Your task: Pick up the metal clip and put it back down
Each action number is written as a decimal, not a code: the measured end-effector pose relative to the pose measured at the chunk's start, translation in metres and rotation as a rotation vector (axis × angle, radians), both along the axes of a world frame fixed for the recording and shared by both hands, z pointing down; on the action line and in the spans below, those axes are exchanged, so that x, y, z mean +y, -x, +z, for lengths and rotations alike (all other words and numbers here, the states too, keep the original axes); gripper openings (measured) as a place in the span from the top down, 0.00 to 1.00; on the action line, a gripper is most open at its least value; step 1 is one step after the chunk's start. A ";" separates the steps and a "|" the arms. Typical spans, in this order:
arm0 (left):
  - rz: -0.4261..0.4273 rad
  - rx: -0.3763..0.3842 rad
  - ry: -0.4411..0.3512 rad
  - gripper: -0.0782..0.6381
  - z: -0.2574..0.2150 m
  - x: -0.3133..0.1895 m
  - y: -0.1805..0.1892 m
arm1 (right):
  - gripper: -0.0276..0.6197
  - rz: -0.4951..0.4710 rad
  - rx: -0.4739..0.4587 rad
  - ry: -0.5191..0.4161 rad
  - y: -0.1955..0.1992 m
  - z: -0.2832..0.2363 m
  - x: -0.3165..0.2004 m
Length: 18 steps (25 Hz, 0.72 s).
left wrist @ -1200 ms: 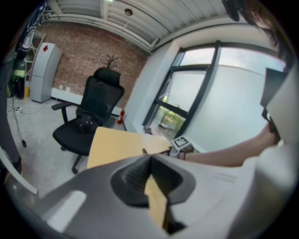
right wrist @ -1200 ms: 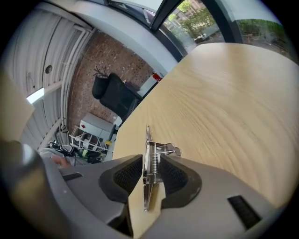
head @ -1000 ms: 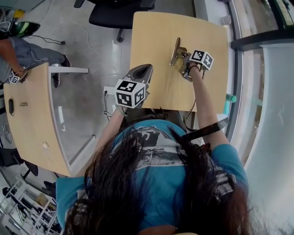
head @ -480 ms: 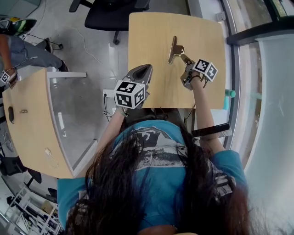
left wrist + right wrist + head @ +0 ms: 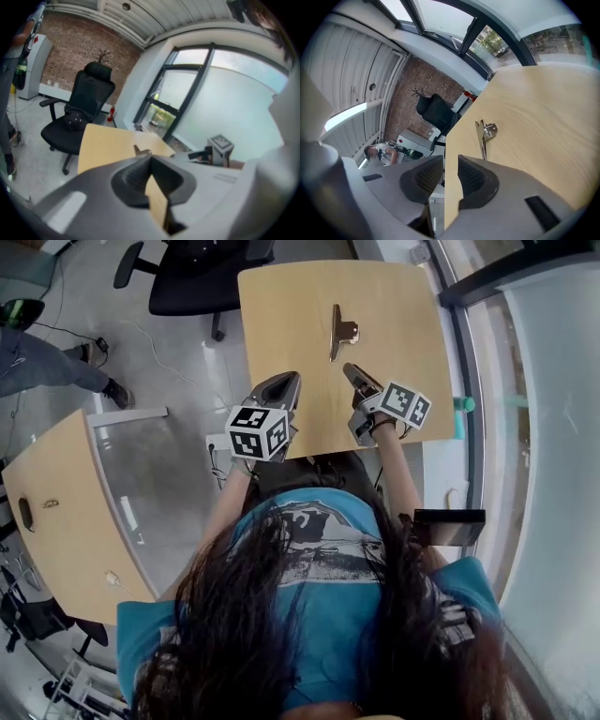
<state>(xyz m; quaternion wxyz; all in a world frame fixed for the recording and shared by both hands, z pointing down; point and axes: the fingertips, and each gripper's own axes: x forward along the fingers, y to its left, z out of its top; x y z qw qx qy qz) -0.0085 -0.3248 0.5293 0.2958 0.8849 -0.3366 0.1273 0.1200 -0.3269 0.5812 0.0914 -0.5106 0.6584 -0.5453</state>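
We look down first on the person's dark hair [image 5: 262,643] and blue shirt [image 5: 450,582], which fill the lower half of the head view around 6 o'clock. Next in size is the pale wooden table [image 5: 281,315] at 12 o'clock. A second wooden desk [image 5: 56,502] sits at 8 o'clock, well apart from it across the grey floor [image 5: 178,362]. A black office chair [image 5: 197,282] stands at about 11 o'clock, just off the table's far left corner. Then come the two grippers, both over the near part of the table. The left gripper [image 5: 286,382] is near the table's left edge, about 8 o'clock from the table's middle. In the left gripper view we find its jaws pressed together with nothing between them. The right gripper [image 5: 353,378] is about 5 o'clock from the table's middle and points toward 10 o'clock. In the right gripper view its jaws stand a modest gap apart and are closing. We see only the table's edge and the room beyond in that gap, so this gripper holds nothing. Smallest is the metal clip [image 5: 339,331], lying flat on the table just past its middle. It is at roughly 12 o'clock from the right gripper's tips, near them but not touching, and clear of both grippers.
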 end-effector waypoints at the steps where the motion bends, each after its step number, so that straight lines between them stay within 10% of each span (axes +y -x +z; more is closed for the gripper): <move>1: 0.009 0.002 0.008 0.89 0.003 0.002 0.000 | 0.80 -0.004 0.020 -0.003 0.004 -0.003 0.008; 18: 0.172 -0.022 0.059 0.89 0.031 0.040 -0.036 | 0.92 0.004 -0.039 0.025 0.029 -0.015 0.091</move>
